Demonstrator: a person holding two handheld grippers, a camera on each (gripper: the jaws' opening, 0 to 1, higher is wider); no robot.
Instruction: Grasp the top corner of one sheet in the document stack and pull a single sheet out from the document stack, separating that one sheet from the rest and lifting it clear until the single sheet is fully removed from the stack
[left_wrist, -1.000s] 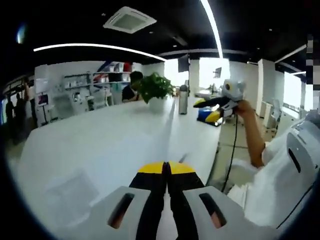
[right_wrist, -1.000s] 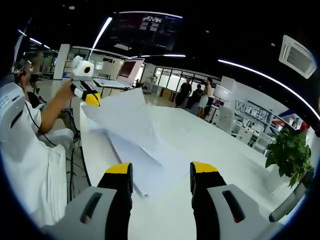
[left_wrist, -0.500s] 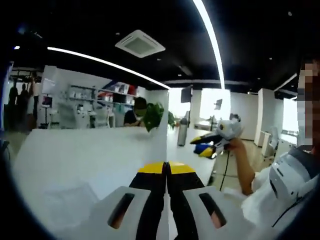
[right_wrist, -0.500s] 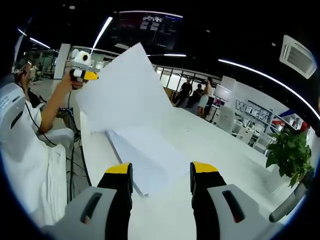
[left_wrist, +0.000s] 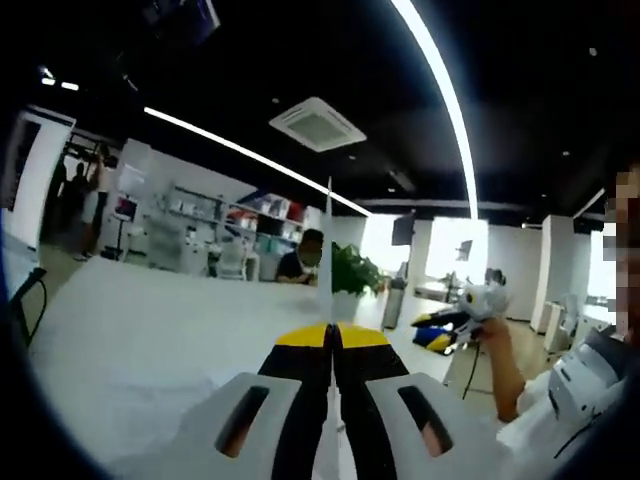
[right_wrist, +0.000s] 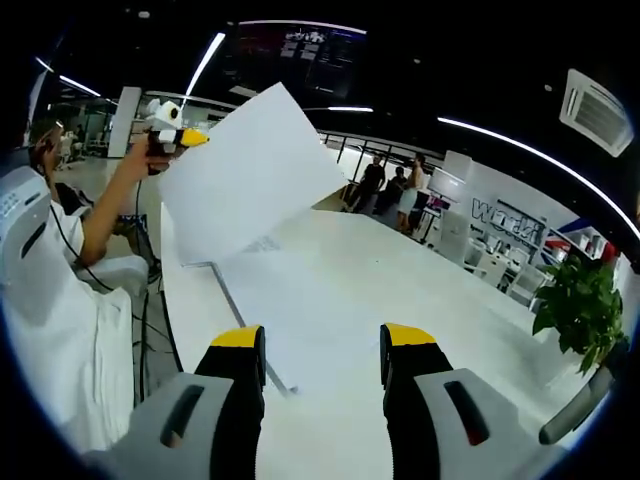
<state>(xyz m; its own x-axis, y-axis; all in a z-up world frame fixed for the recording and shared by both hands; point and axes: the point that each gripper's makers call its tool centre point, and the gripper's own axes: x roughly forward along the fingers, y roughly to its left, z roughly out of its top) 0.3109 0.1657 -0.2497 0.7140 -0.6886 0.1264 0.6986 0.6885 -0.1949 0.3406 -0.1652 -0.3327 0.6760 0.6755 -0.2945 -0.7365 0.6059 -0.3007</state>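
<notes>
One plain white sheet (right_wrist: 245, 170) is up in the air, tilted, at about 11 o'clock in the right gripper view, clear of the stack (right_wrist: 300, 325), which lies flat on the white table around 6 o'clock.

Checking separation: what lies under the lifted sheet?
Under the lifted sheet, pinched by the left gripper, the document stack lies flat on the white table; its far edge is hidden.

one sheet (right_wrist: 250, 170), one stack (right_wrist: 300, 320), one plant (right_wrist: 580, 305)

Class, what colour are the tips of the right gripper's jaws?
Yellow, on black jaws; clearest in the right gripper view, on the right gripper.
</notes>
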